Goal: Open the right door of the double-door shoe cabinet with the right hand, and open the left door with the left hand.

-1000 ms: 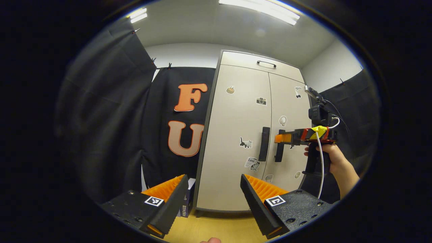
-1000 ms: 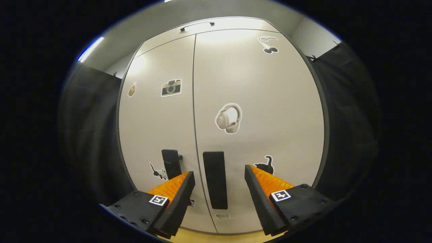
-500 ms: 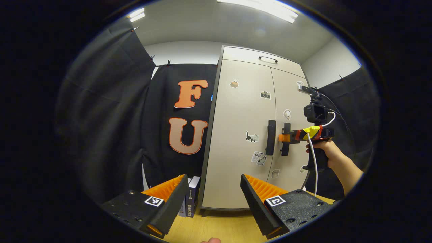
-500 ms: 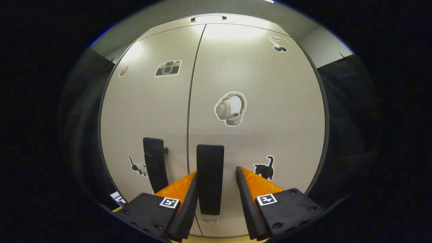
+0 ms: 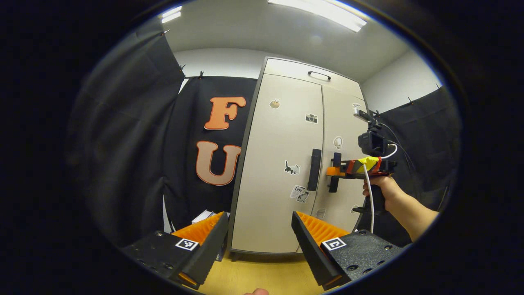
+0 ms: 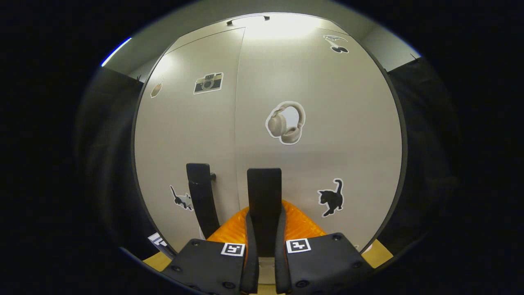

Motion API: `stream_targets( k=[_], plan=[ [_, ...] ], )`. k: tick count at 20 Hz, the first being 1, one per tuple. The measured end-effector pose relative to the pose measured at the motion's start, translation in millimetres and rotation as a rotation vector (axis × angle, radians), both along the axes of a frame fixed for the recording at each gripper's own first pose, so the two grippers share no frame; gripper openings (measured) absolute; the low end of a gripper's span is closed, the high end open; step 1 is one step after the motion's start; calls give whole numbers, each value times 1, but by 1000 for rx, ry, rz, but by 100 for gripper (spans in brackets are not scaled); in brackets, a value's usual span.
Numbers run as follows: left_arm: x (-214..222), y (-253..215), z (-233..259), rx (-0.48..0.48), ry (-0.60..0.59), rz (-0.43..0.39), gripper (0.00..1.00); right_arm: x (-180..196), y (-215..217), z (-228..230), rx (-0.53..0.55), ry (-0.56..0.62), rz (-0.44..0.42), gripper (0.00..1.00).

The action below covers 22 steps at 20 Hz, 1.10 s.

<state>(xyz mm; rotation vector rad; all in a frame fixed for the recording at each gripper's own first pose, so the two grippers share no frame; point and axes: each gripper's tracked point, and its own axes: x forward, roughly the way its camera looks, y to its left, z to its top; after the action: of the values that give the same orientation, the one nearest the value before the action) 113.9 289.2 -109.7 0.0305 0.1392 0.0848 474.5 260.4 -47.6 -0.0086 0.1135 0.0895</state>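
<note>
The tall beige double-door shoe cabinet (image 6: pixel 327 135), its doors dotted with small stickers, stands against the black cloth wall. Both doors appear shut. The right door's flat black vertical handle (image 6: pixel 264 196) sits at 6 o'clock in the right gripper view, clamped between the right gripper's (image 6: pixel 264 262) fingers, which hide its lower end. The left door's black handle (image 6: pixel 200 196) stands just beside it at 7 o'clock. In the left gripper view, the left gripper (image 5: pixel 258 241) hangs spread apart, well short of the cabinet, above pale wooden floor (image 5: pixel 262 274); a hand (image 5: pixel 378 188) at 3 o'clock holds the right gripper.
</note>
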Motion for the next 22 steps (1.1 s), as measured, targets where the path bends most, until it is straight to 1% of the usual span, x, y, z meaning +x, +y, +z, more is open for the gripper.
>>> stream_targets(
  k=[2, 3, 5, 6, 7, 8, 9, 11, 12, 13, 14, 17, 18, 22],
  plan=[
    [0, -9, 6, 19, -13, -8, 94, -11, 0, 1, -7, 13, 46, 23],
    [-1, -15, 8, 30, -17, -12, 97, -18, 0, 1, -9, 22, 75, 23],
    [-3, -26, 9, 39, -16, -19, 97, -35, -3, 2, 5, 40, 125, 24],
    [-4, -35, 8, 32, -12, -27, 94, -44, -5, 3, 16, 46, 144, 24],
    [-3, -44, 6, 17, -5, -38, 94, -50, -6, 5, 21, 48, 160, 24],
    [-3, -53, 3, 1, 5, -52, 97, -55, -9, 5, 18, 48, 174, 24],
    [-3, -61, 1, -11, 14, -65, 94, -61, -12, 6, 13, 42, 187, 24],
    [-6, -71, 1, -15, 19, -74, 94, -74, -20, 7, 9, 42, 212, 23],
    [-8, -75, 3, -9, 16, -73, 97, -81, -24, 8, 8, 44, 221, 24],
    [-10, -78, 5, -2, 12, -70, 97, -88, -29, 9, 3, 44, 230, 24],
    [-11, -81, 6, 3, 8, -68, 94, -94, -35, 10, -4, 44, 237, 24],
    [-13, -92, 10, 3, -7, -62, 94, -113, -57, 13, -3, 48, 250, 23],
    [-14, -97, 11, 1, -9, -62, 97, -119, -65, 13, 1, 50, 247, 23],
    [-13, -116, 11, -5, -14, -68, 97, -135, -99, 16, 3, 46, 223, 23]
  ],
)
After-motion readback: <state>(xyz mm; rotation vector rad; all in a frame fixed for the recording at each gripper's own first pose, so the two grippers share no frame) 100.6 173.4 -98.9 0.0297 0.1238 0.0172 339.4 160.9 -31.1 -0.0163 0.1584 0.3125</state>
